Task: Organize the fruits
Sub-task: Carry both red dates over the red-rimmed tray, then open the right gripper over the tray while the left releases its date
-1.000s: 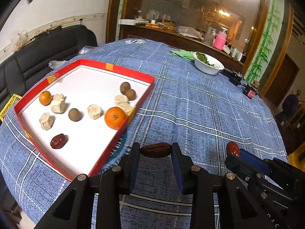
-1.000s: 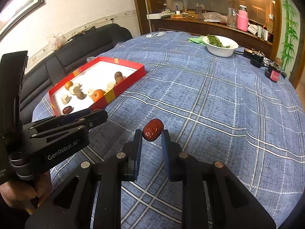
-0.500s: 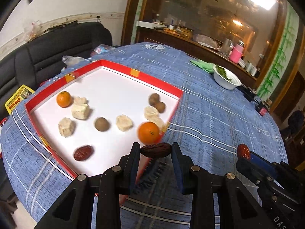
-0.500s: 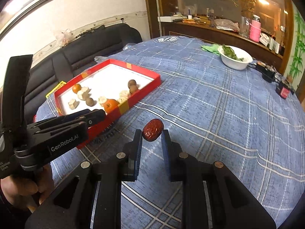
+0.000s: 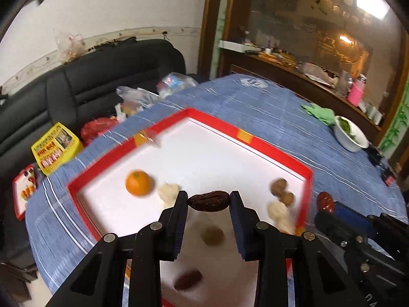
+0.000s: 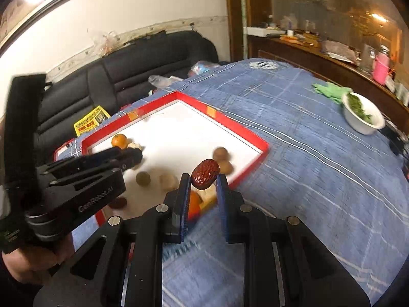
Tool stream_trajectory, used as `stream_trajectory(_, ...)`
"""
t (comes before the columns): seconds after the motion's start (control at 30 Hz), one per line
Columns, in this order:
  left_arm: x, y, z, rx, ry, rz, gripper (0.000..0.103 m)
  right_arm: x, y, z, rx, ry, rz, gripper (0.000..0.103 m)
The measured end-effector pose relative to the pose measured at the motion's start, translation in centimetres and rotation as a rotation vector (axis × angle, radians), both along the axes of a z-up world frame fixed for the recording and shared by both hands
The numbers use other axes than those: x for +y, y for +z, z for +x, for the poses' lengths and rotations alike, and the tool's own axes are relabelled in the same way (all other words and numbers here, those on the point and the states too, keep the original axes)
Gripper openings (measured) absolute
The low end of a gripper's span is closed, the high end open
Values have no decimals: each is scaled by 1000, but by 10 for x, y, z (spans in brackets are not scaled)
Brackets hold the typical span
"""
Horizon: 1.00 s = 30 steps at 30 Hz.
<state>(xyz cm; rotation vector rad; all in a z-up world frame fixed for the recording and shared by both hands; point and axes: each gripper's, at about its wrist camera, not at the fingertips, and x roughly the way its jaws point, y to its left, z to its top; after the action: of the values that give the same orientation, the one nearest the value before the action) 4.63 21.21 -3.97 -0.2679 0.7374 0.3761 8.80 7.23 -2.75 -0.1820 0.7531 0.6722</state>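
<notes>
My left gripper (image 5: 208, 200) is shut on a dark brown date (image 5: 209, 201), held lengthwise over the white floor of the red-rimmed tray (image 5: 271, 151). My right gripper (image 6: 203, 179) is shut on a redder date (image 6: 205, 174), hanging over the tray's (image 6: 245, 133) near right corner. In the tray lie a small orange (image 5: 138, 182), pale chunks (image 5: 168, 190), brown round fruits (image 5: 278, 186), another round fruit (image 5: 212, 235) and a date (image 5: 188, 279). A second orange (image 6: 194, 203) shows behind my right fingers. The right gripper with its date (image 5: 325, 201) appears at the right of the left wrist view.
The round table wears a blue checked cloth (image 6: 306, 153). A white bowl of greens (image 6: 363, 116) and a green cloth (image 6: 329, 90) sit at its far right. A black sofa (image 5: 89, 81) with a yellow box (image 5: 55, 148) and bags lies beyond the tray. A hand (image 6: 30, 258) holds the left gripper.
Both grippers have travelled toward the tray with their dates still held. The left one now hangs over the tray's floor, the right one over its near corner. The view is motion-blurred.
</notes>
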Motion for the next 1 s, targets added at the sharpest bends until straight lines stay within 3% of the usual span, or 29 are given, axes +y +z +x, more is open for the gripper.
stream_trajectory(0.3,34,-6,40,55,63,50,32,51,-20,43,61,42,-22,20)
stream_trajectory(0.77,52,-30,78,166,113,51,32,77,-45,76,124,36,-67,20)
stream_trajectory(0.8,51,-34,81,196,94,52,32,77,-47,77,130,32,-74,22)
stream_trajectory(0.87,50,-39,85,243,71,35,33,77,-49,78,137,25,-93,41)
stream_trajectory(0.9,49,-40,85,266,76,30,42,76,-48,77,134,24,-95,61)
stream_trajectory(0.93,49,-38,81,265,81,20,47,74,-44,74,125,26,-86,67)
stream_trajectory(1.0,43,-26,70,223,82,46,58,70,-36,67,94,24,-96,67)
